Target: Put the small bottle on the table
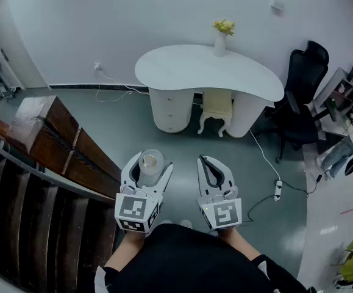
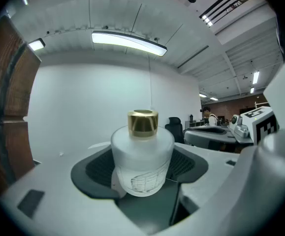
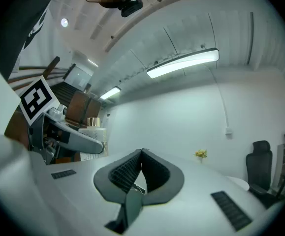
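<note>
Left gripper (image 1: 149,165) jaws grasp small bottle (image 2: 142,156), axis vert. (gold cap (image 2: 142,122) up, seemingly seated square), w/ table (image 1: 182,66) straight ahead, well apart; right gripper (image 3: 141,153) clenched, empty, so left side carries fwd.

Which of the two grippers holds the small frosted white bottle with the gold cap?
The left gripper: its jaws clamp the frosted white bottle, while the right gripper is shut and empty.

A white vase (image 1: 219,44) with yellow flowers stands far off, with 1 cream stool (image 1: 216,107) nearer. A black office chair (image 1: 301,90) is at right, a wooden stair rail (image 1: 54,139) at left, and a power strip (image 1: 278,190) lies on the grey floor (image 1: 182,145).
</note>
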`<state>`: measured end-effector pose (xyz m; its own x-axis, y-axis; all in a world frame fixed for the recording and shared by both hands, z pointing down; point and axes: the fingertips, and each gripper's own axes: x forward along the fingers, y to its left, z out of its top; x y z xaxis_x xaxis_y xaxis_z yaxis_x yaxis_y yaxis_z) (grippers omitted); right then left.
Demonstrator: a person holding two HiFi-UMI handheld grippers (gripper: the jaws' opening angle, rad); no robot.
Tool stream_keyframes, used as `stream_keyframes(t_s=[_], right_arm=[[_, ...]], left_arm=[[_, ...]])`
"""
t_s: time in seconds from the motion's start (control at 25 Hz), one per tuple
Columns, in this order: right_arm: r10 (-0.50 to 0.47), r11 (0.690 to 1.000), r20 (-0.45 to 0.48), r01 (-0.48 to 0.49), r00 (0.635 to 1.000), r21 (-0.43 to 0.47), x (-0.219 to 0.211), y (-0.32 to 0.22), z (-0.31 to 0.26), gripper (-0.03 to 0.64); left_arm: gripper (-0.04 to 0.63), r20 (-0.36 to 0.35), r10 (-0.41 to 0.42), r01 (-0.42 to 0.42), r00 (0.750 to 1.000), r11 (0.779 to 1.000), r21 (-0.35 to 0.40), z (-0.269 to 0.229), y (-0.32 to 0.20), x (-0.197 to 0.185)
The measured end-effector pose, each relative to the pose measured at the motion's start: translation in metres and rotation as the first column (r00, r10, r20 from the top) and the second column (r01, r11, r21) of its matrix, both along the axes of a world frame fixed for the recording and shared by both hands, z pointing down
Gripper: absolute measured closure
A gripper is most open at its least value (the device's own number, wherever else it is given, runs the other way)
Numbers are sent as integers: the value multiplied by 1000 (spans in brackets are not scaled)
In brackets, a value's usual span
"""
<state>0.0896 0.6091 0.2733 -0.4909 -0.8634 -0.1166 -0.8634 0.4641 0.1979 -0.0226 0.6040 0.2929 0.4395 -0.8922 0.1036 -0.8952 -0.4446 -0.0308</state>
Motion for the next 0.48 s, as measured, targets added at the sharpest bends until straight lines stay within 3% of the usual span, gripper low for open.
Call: stream_keyframes(t_s=[0.48], right_arm=[[-25, 999, 43, 24, 999, 24, 26, -30, 2, 595]], left_arm=[[264, 15, -48, 47, 999, 998, 52, -6, -28, 21]])
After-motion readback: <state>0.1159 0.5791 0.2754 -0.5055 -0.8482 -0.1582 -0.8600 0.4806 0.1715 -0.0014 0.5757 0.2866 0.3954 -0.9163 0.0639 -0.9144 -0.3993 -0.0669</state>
